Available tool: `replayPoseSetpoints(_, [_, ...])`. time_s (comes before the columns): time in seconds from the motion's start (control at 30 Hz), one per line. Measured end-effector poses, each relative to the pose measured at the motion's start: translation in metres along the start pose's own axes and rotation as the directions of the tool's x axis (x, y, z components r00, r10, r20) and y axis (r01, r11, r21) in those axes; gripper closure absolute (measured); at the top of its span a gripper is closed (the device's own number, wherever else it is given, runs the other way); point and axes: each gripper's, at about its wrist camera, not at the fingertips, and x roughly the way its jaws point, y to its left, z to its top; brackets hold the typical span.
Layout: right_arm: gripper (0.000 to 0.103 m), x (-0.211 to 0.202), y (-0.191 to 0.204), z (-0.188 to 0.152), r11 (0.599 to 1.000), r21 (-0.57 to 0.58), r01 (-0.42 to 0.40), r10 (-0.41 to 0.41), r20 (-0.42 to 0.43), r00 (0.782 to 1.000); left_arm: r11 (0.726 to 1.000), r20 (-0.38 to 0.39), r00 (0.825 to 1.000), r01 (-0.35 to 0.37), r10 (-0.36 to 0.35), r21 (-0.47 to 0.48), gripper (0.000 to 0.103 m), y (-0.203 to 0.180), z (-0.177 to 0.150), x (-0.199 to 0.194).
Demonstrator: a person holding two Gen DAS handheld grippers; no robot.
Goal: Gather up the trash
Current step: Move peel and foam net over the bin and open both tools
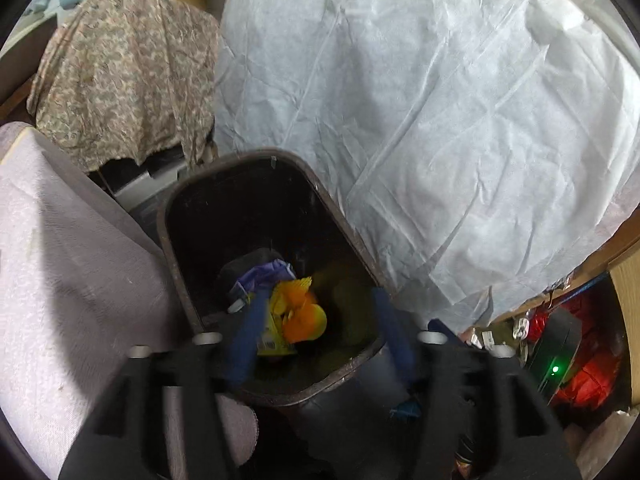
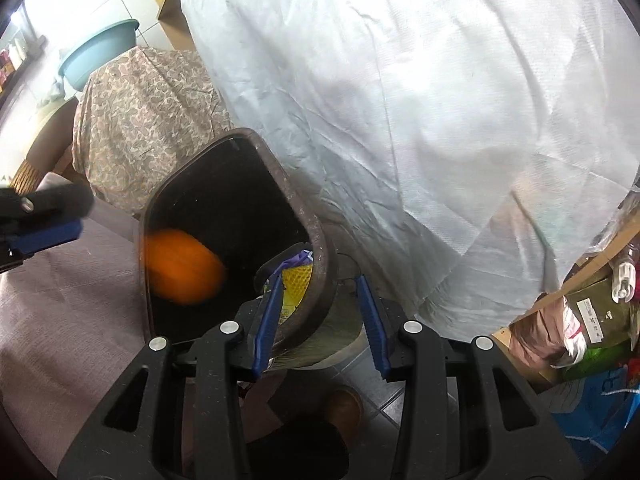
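With the left gripper (image 1: 320, 320) spread empty above the bin (image 1: 256, 176), the orange trash (image 2: 182, 266) falls inside at 9 o'clock; keep the right gripper (image 2: 322, 322), half-spread and empty, straddling the rim.

Tiled floor (image 2: 384, 396); dark bin (image 2: 320, 280) standing on it

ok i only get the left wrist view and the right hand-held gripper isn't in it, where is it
observer: the right hand-held gripper straddles the near rim of the dark plastic bin, with one finger inside and one outside.
operator: is it holding anything
observer: no, its jaws are open. The crumpled yellow and purple wrapper lies inside the bin, right beside the inner finger.
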Motion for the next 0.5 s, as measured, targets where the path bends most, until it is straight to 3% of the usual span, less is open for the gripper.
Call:
replayPoseSetpoints(0.07, [0.063, -0.002, 0.0, 0.0, 1.0, -0.002, -0.007, 0.007, 0.0, 1.0, 1.0, 0.025, 1.0, 0.0, 0.0, -0.005, 0.032, 0.0, -0.001, -0.007])
replayPoseSetpoints(0.5, [0.062, -0.032, 0.031, -0.006, 0.995, -0.055, -0.08, 0.081, 0.014, 0.997, 0.999, 0.122, 0.991, 0.05, -0.049, -0.004, 0.024, 0.011, -0.021, -0.07])
